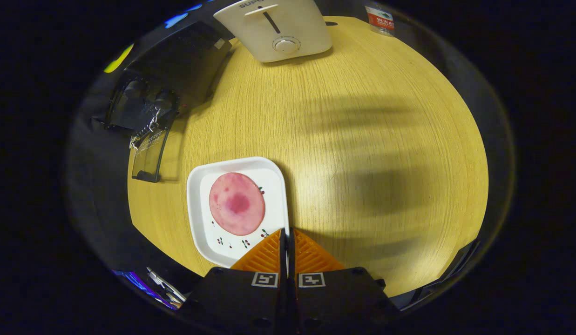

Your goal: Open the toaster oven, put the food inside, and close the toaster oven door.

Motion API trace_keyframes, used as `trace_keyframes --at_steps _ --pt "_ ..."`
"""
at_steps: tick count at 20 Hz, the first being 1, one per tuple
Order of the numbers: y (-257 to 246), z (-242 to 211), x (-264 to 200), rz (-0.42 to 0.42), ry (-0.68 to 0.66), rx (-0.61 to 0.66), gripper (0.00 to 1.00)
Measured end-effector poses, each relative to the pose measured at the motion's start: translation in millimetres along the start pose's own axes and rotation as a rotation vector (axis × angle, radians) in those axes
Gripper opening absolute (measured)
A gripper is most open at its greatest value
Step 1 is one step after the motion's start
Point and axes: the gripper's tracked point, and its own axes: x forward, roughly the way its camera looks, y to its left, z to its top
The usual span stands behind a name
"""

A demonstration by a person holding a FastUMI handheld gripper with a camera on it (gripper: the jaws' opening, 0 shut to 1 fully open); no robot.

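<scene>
A round pink slice of meat [237,203] lies on a white square plate [198,218] on the wooden table, just ahead and left of my fingers. My gripper [287,232] is shut with nothing between its fingers, hovering over the plate's near right corner. Far beyond the plate to the left stands the black toaster oven [176,74] at the table's edge. Its glass door [150,156] hangs open, folded down toward the plate.
A white pop-up toaster [276,28] with a round dial stands at the table's far side. A bottle with a red label [380,19] stands far right. Bare wooden table [371,139] stretches to the right of the plate.
</scene>
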Motion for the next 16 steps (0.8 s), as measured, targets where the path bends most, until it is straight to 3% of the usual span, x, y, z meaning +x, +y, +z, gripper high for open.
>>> trace_keyframes --at_steps 9,16 --pt "6 0 -12 0.082 -0.058 0.034 0.02" --pt "50 -15 -48 0.161 -0.184 0.174 0.02"
